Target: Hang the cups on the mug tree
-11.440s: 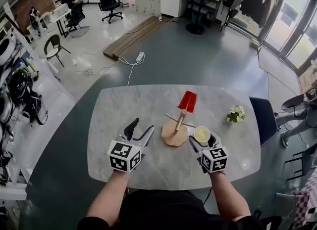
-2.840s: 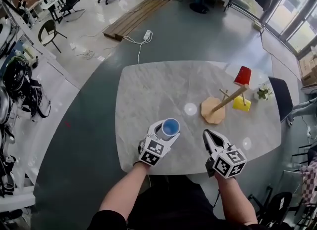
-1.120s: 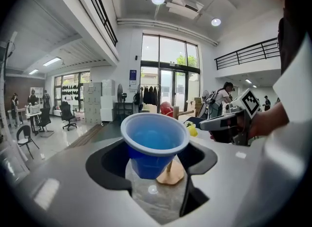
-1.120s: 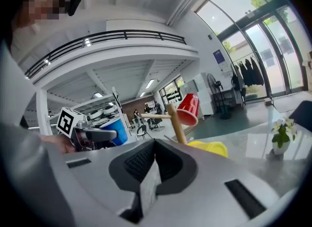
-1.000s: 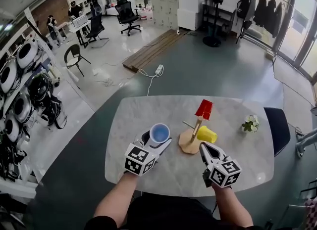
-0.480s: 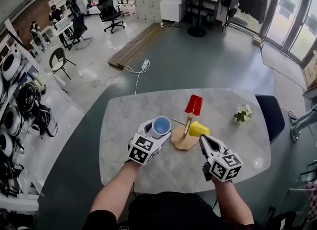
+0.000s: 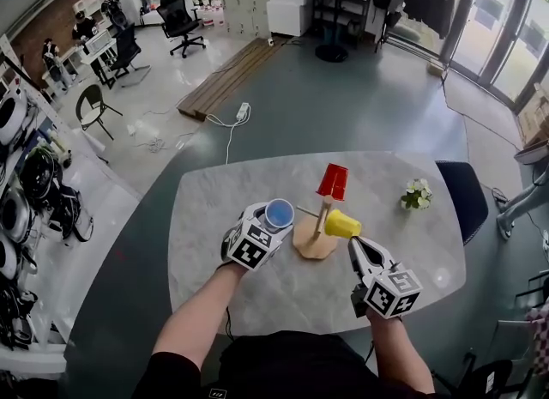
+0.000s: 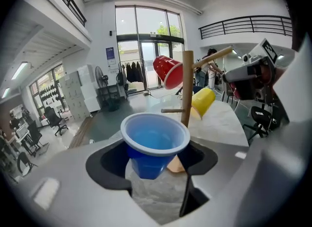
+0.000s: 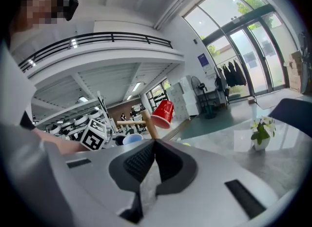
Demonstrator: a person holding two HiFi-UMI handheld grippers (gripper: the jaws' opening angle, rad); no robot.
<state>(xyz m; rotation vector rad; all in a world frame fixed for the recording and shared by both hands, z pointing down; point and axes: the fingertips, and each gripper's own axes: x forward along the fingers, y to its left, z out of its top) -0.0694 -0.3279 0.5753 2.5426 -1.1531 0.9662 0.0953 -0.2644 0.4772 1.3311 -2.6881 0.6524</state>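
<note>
Left gripper (image 7: 271,220) is clamped on the blue cup (image 7: 279,214), rim up, just left of the mug tree (image 7: 320,220) at mid-table (image 7: 214,200). Red cup (image 7: 331,181) hangs high on the tree, yellow cup (image 7: 341,224) on its right peg. Right gripper (image 7: 358,250) is pinched closed on nothing, near-right of the tree base.

The blue plastic cup (image 8: 155,135) sits between the fingers of the left gripper (image 8: 156,172), above the grey marble table (image 7: 214,191). Just ahead of those fingers and a little to their right, the wooden mug tree with a round base (image 7: 314,232) stands on the table. A red plastic cup (image 7: 332,181) hangs at the top of the tree, beyond its post. A yellow plastic cup (image 7: 341,224) hangs on its right, just ahead of the fingers of the right gripper (image 7: 358,251). A small pot of white flowers (image 7: 416,196) stands on the table well ahead and right of those fingers.
</note>
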